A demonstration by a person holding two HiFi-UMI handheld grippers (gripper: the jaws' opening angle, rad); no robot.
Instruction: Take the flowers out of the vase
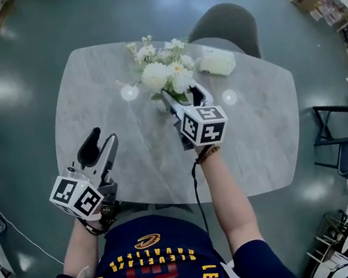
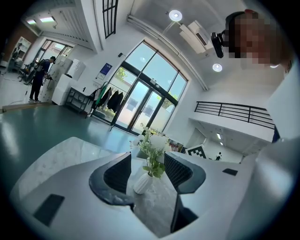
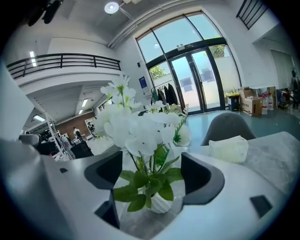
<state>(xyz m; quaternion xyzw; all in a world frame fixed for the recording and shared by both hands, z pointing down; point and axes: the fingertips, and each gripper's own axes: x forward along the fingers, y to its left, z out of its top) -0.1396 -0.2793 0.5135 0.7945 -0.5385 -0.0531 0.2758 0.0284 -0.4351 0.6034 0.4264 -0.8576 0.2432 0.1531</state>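
The person's torso (image 1: pixel 154 271) is nearest. One marble table (image 1: pixel 97 82), one grey chair (image 1: pixel 223 23), two grippers. The right gripper (image 1: pixel 183 97) has its jaws wide apart, and the stems of the one flower bunch (image 1: pixel 162 70), in its one vase (image 3: pixel 159 204), stand between them untouched. The left gripper (image 1: pixel 103 136), jaws apart and empty, is well short.

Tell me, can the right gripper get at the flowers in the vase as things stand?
Probably yes. The right gripper has its jaws open, and the stems and leaves of the flowers show right between them, just above the vase. Nothing else appears to stand in the way.
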